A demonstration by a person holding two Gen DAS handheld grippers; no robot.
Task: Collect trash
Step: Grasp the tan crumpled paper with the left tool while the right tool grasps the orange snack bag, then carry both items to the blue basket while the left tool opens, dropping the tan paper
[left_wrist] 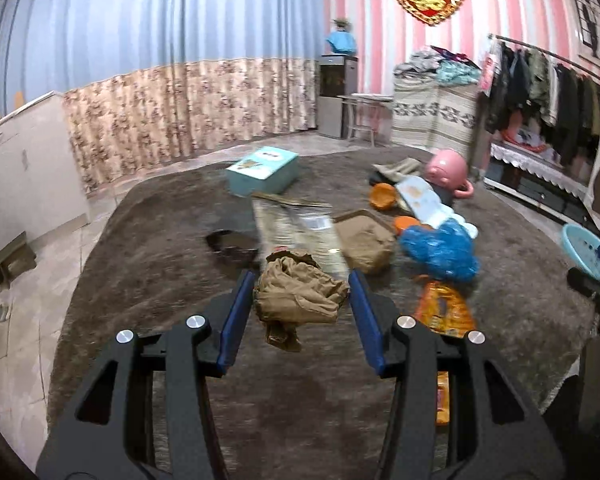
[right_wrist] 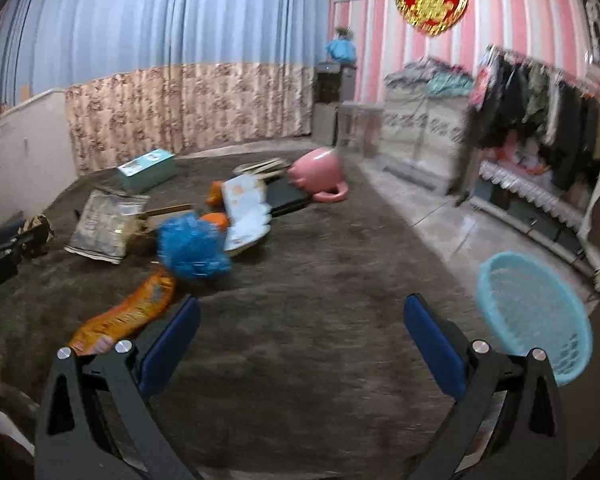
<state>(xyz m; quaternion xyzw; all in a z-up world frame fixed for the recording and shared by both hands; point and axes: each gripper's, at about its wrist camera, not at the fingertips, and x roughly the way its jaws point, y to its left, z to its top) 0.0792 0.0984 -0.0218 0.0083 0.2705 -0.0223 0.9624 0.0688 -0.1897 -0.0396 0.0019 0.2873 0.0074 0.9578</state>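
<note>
In the left wrist view a crumpled brown paper wad [left_wrist: 300,296] lies on the brown carpet between the blue pads of my left gripper [left_wrist: 302,280], whose jaws stand open around it without touching. Beyond it lie a silver foil bag [left_wrist: 296,232], a brown packet [left_wrist: 366,242], a crumpled blue plastic bag [left_wrist: 440,250] and an orange snack bag [left_wrist: 444,308]. In the right wrist view my right gripper [right_wrist: 302,308] is open and empty over bare carpet. The blue bag [right_wrist: 194,246] and the orange snack bag [right_wrist: 128,314] lie to its left. A light blue basket [right_wrist: 536,316] stands to its right.
A teal box [left_wrist: 264,170], a pink cup [left_wrist: 448,168], a white-and-blue booklet [left_wrist: 424,200] and orange pieces [left_wrist: 384,196] lie farther back on the carpet. White cabinets [left_wrist: 20,168] line the left wall. A clothes rack [left_wrist: 548,88] and low shelf stand at the right.
</note>
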